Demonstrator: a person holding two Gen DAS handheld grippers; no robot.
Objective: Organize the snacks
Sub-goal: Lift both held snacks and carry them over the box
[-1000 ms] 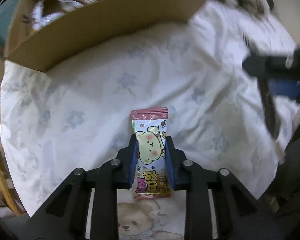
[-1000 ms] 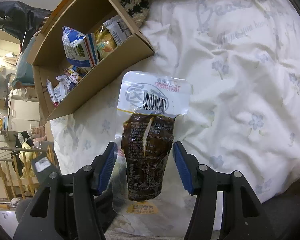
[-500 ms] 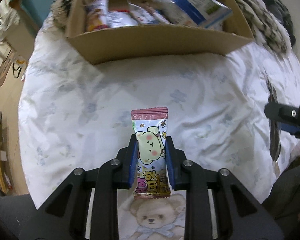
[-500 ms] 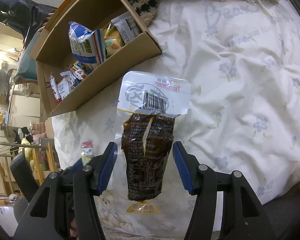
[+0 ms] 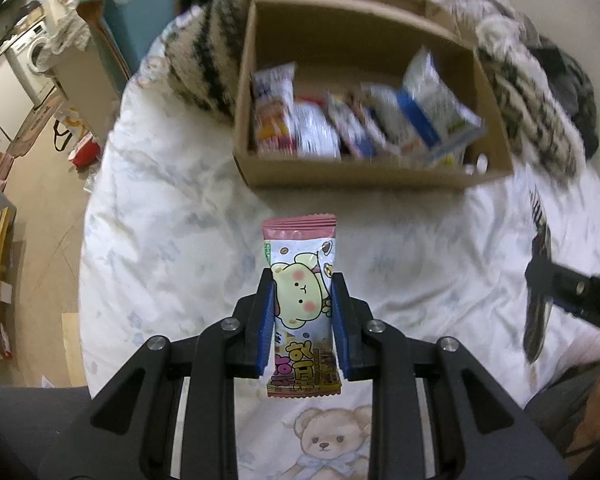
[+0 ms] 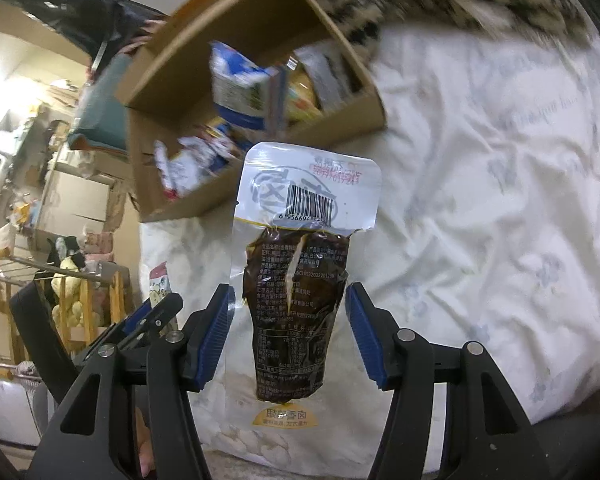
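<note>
Bed: white duvet [image 5: 172, 216] with faint blue flower print, teddy-bear print at the near edge; fills most of both views.
Blanket: striped fuzzy throw [image 5: 208, 68] at the far end, bunched against the box on both sides.
Box: open cardboard box [image 5: 360, 178] on the duvet at the far end, centre-right in the left wrist view, upper left in the right wrist view [image 6: 168, 208].
Box contents: several snack packets stood on edge in a row — a blue-and-white bag [image 5: 428, 104] at the right end, a red-and-white packet [image 5: 272, 112] at the left end. Blurred, labels unreadable.
Right gripper: [image 6: 288, 312] clamped on a clear vacuum pouch of dark braised meat [image 6: 296, 308]; blue pads press the pouch's clear side margins, barcode end points away toward the box. Pouch is off the duvet.
Left gripper: [image 5: 302, 308] clenched on a pink bear-print candy packet [image 5: 302, 304] — pads pinch its two long edges, pink crimped end toward the box, packet held above the duvet, near of the box.
Cross-view: left gripper's tip with the pink packet shows at lower left of the right wrist view; right gripper's tip shows at the right edge of the left wrist view.
Room: washing machine [image 5: 32, 52] far left, beyond the bed.
</note>
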